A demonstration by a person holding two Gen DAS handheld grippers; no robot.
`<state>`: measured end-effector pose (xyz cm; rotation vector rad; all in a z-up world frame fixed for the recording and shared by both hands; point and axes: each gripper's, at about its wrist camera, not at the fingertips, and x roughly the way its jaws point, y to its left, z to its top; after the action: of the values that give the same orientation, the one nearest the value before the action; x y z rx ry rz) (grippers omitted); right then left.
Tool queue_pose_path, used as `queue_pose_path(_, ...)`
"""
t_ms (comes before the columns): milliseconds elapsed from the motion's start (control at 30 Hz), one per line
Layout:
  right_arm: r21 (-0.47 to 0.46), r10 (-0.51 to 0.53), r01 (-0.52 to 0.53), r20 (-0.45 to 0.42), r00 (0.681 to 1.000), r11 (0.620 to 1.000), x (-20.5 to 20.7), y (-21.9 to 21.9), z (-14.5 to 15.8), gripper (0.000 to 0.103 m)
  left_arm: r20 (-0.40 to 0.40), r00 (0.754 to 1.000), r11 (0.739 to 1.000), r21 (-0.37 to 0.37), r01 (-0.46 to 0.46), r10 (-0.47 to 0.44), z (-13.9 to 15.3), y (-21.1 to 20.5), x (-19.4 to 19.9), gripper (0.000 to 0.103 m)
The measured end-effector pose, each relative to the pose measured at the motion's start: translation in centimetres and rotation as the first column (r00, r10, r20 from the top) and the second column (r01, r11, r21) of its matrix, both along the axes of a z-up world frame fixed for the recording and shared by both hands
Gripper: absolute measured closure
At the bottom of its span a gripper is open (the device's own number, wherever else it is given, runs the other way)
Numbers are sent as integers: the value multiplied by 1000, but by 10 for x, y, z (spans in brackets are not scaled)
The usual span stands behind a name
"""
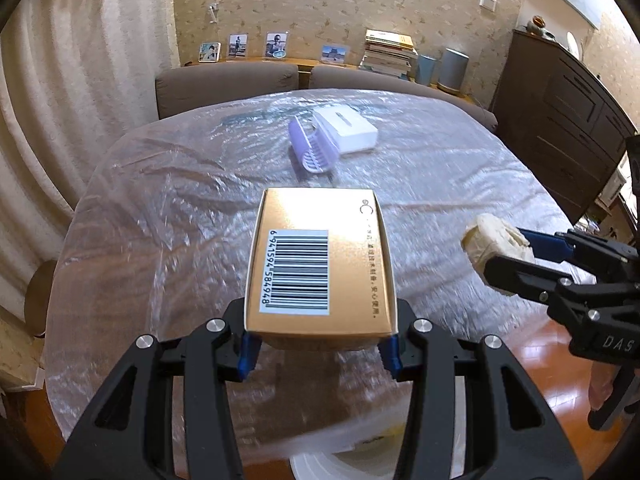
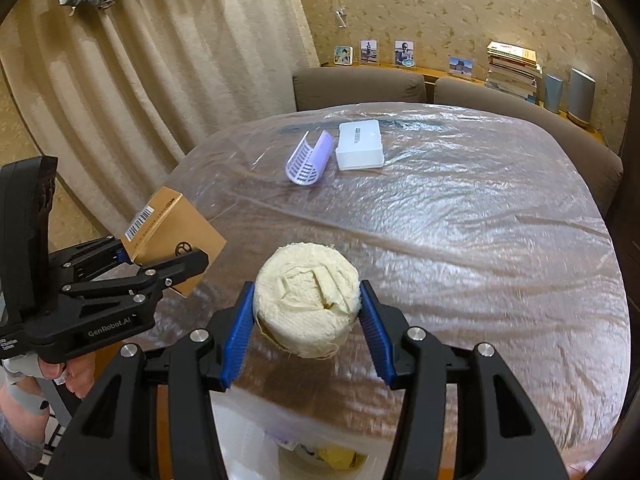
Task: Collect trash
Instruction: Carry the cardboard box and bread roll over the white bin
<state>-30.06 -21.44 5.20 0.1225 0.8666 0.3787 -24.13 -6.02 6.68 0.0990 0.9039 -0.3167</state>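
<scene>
My left gripper (image 1: 320, 344) is shut on a gold cardboard box (image 1: 320, 264) with a barcode, held above the near edge of the table. It also shows in the right wrist view (image 2: 172, 236), at the left. My right gripper (image 2: 306, 320) is shut on a cream paper roll (image 2: 308, 300), held above the near table edge. The roll shows in the left wrist view (image 1: 492, 236) at the right. Below both grippers a white bin with a clear bag liner (image 2: 248, 432) stands by the table; yellow trash (image 2: 340, 456) lies inside.
The round table (image 2: 480, 240) is covered in clear plastic sheet. A purple slotted holder (image 2: 308, 160) and a white flat box (image 2: 360, 148) lie at its far side. Brown chairs (image 2: 356, 84) stand behind. A dark cabinet (image 1: 560, 120) is at the right; curtains hang at the left.
</scene>
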Motion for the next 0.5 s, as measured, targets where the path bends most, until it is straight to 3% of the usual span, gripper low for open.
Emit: queue_pose_path(500,-12,86,-86,-51,995,996,-60,-6,-12,53,-61,994,995,31,90,-88,-15,-11,-64,55)
